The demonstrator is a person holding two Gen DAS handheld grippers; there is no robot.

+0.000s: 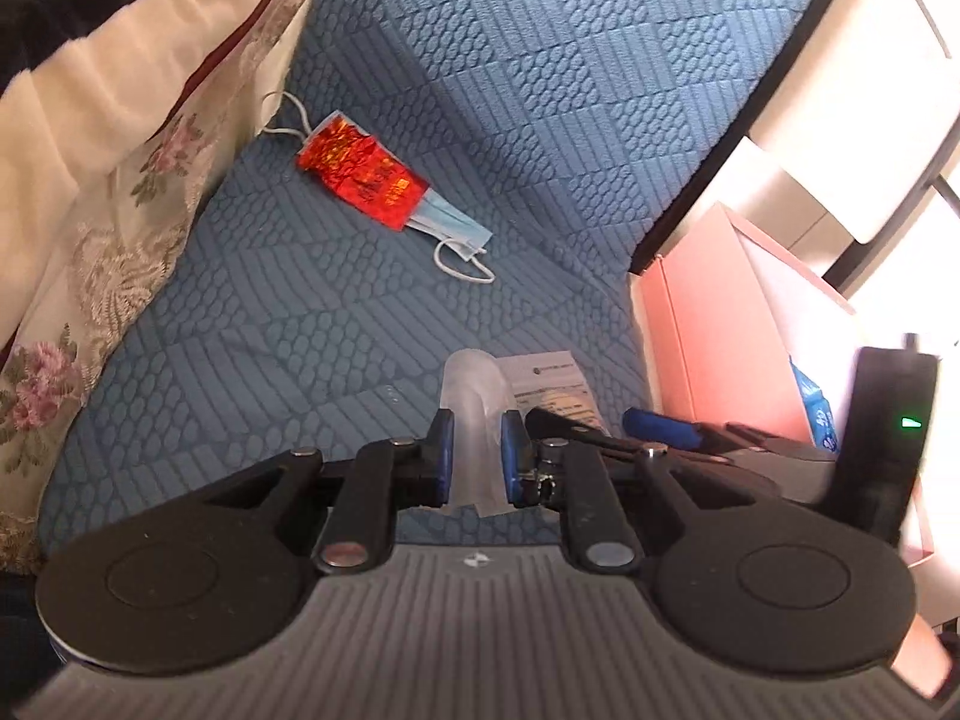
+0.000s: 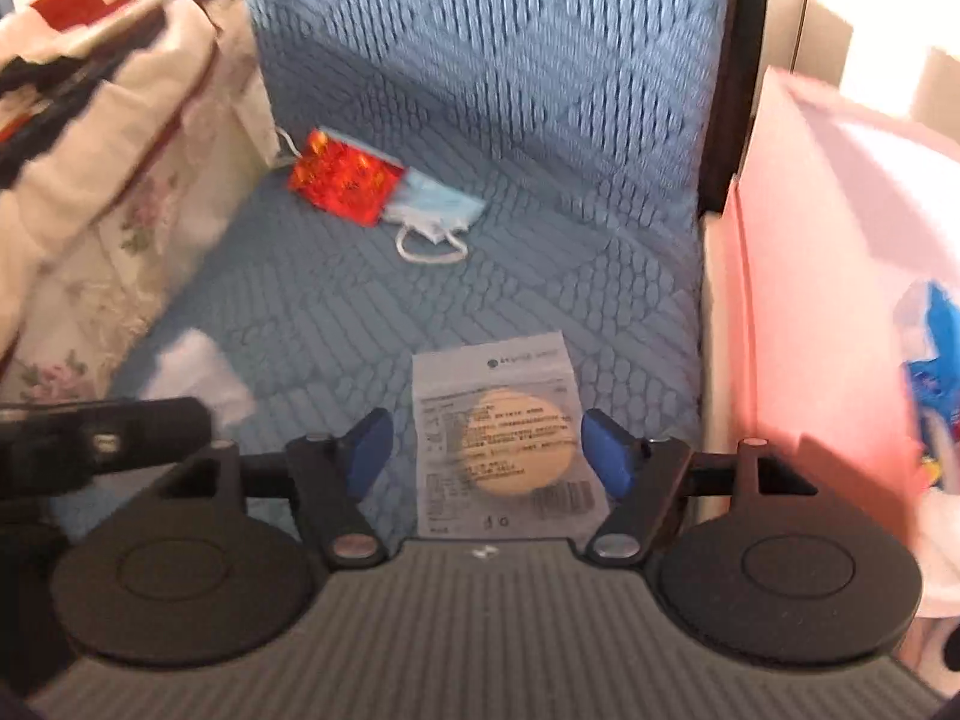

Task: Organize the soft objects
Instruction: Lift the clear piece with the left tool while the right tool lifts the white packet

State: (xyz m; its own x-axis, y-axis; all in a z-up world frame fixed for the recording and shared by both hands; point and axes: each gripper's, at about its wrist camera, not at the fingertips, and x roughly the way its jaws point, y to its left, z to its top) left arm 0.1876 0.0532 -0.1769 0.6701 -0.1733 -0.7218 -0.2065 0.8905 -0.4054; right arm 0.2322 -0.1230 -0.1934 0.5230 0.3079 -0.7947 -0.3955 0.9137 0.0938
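Observation:
My left gripper (image 1: 477, 450) is shut on a translucent white soft packet (image 1: 474, 420), held just above the blue quilted bed cover (image 1: 540, 120). In the right wrist view the same packet (image 2: 201, 375) shows white beside the left gripper's black body (image 2: 102, 441). My right gripper (image 2: 486, 450) is open, its blue pads on either side of a clear bag holding a round beige sponge puff (image 2: 507, 444) that lies flat on the cover. That bag also shows in the left wrist view (image 1: 549, 381). A red foil packet (image 1: 360, 171) lies on a blue face mask (image 1: 453, 228) farther back.
A floral pillow and bedding (image 1: 108, 180) pile up on the left. A pink open box (image 1: 720, 324) stands at the right with a blue-and-white pack (image 2: 930, 348) inside. The red packet (image 2: 342, 177) and mask (image 2: 435, 204) lie near the backrest.

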